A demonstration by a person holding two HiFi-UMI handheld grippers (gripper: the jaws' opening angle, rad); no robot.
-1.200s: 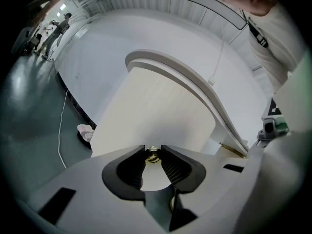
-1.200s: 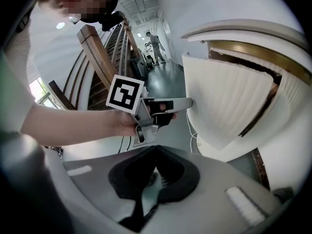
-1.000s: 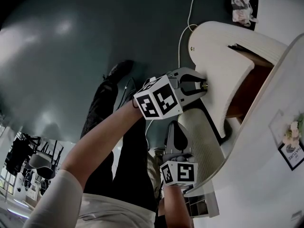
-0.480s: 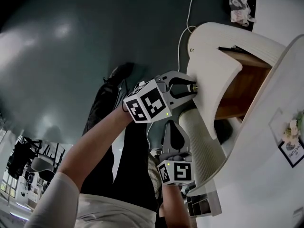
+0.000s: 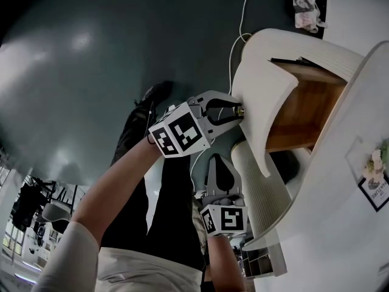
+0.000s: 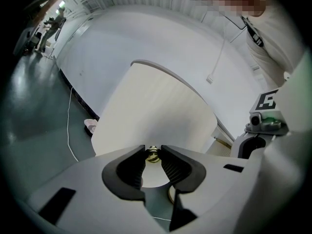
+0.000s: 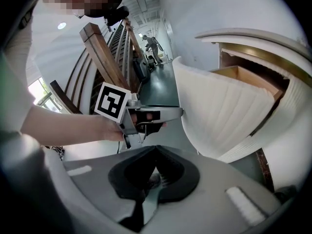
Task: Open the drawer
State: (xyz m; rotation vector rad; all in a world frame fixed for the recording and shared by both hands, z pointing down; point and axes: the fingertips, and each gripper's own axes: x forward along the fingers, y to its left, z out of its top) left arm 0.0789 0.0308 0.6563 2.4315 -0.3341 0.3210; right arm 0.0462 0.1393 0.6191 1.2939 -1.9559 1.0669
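Note:
The top drawer (image 5: 262, 96) has a curved, ribbed white front and stands part-way out, so its wooden inside (image 5: 304, 105) shows. My left gripper (image 5: 234, 111) is shut on the small brass knob (image 6: 153, 153) in the middle of that front (image 6: 156, 108). The right gripper (image 5: 223, 170) hangs lower, in front of the ribbed lower drawer (image 5: 262, 193), and touches nothing. Its jaws (image 7: 155, 148) are shut with nothing between them. The right gripper view shows the pulled-out drawer (image 7: 219, 108) and the left gripper (image 7: 146, 116) on it.
A white cable (image 5: 234, 47) runs over the dark floor beside the cabinet, and a patterned cloth item (image 5: 307, 5) lies near the wall. A small framed card with flowers (image 5: 372, 184) stands on the white cabinet top. Chairs (image 5: 48, 208) stand at the lower left.
The left gripper has moved left in the head view with the knob in its jaws. The drawer has come further out, baring more of its wooden inside. The right gripper has barely shifted.

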